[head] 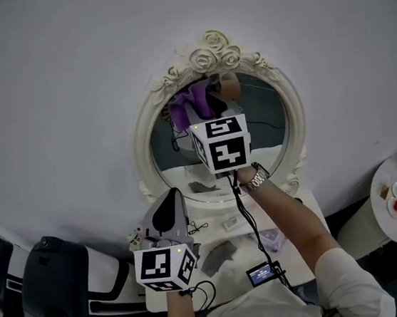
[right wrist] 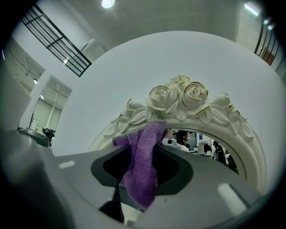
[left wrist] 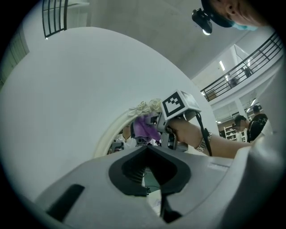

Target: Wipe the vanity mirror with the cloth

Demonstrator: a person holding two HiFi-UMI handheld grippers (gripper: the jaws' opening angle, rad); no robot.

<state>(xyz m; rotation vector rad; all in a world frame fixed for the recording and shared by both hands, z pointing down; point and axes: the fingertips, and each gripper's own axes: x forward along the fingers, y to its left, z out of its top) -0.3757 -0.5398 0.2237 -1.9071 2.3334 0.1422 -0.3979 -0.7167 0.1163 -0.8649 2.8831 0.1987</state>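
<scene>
The cloth (right wrist: pixel 142 172) is soft, light terry that bunches and drapes. My right tongs (head: pixel 209 101) pinch it by a fold, arm stretched up, holding it at the vanity mirror (head: pixel 271 134) near 11 o'clock of the glass. My left tongs (left wrist: pixel 149 154) hang low, closed and empty.

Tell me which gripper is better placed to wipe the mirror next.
Right. The right gripper is shut on the cloth and holds it at the top of the mirror, just under the roses. The left gripper is shut, empty, and sits low, apart from the mirror.
</scene>
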